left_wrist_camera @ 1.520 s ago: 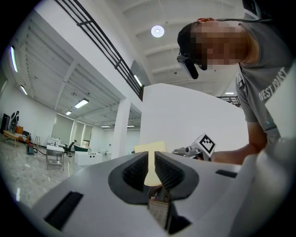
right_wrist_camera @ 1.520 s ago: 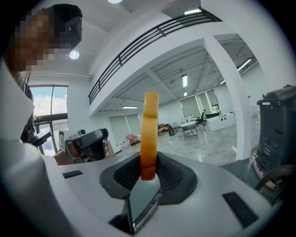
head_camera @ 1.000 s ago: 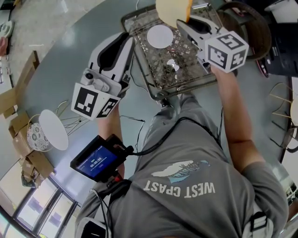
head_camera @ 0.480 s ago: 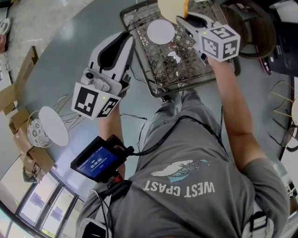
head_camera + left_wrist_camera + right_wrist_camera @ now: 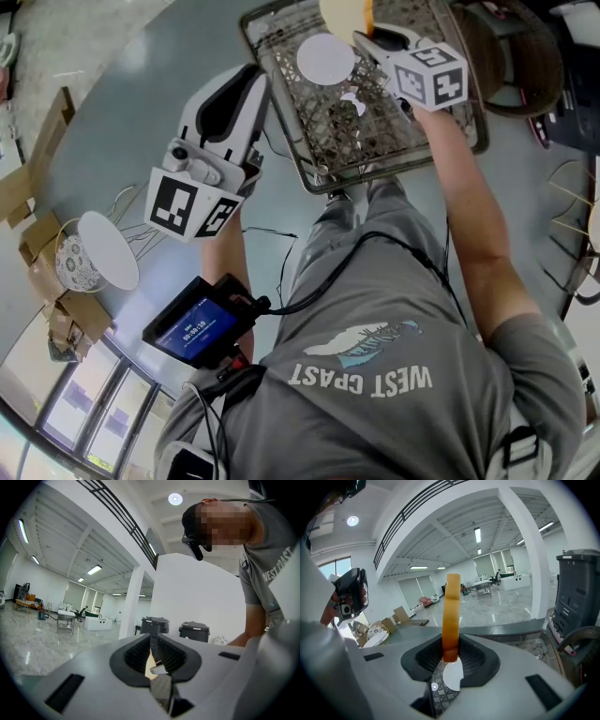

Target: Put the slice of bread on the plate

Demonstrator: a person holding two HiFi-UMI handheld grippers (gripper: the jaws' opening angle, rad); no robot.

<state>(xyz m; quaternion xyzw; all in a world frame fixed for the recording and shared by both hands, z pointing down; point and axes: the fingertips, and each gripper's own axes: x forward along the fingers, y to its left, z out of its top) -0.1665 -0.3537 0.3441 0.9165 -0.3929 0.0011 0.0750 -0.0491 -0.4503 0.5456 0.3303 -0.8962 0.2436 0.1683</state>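
The slice of bread (image 5: 343, 13) is tan with a darker crust and stands on edge at the top of the head view. My right gripper (image 5: 362, 34) is shut on its lower end. In the right gripper view the bread (image 5: 451, 613) rises upright from between the pads. A small round white plate (image 5: 325, 58) lies on the wire mesh tray (image 5: 394, 131), just left of and below the bread; the plate (image 5: 453, 675) also shows through the jaw gap. My left gripper (image 5: 255, 79) hovers off the tray's left edge, its jaws together and holding nothing.
A dark woven chair (image 5: 520, 52) stands to the right of the tray. On the floor at the left are a white round disc (image 5: 108, 255), a patterned bowl (image 5: 67, 274) and cardboard boxes (image 5: 37, 197). A black screen unit (image 5: 199, 323) hangs at the person's waist.
The right gripper has sunk towards the tray with the bread, sliding up and left in the head view. The left gripper has hardly shifted in the picture.
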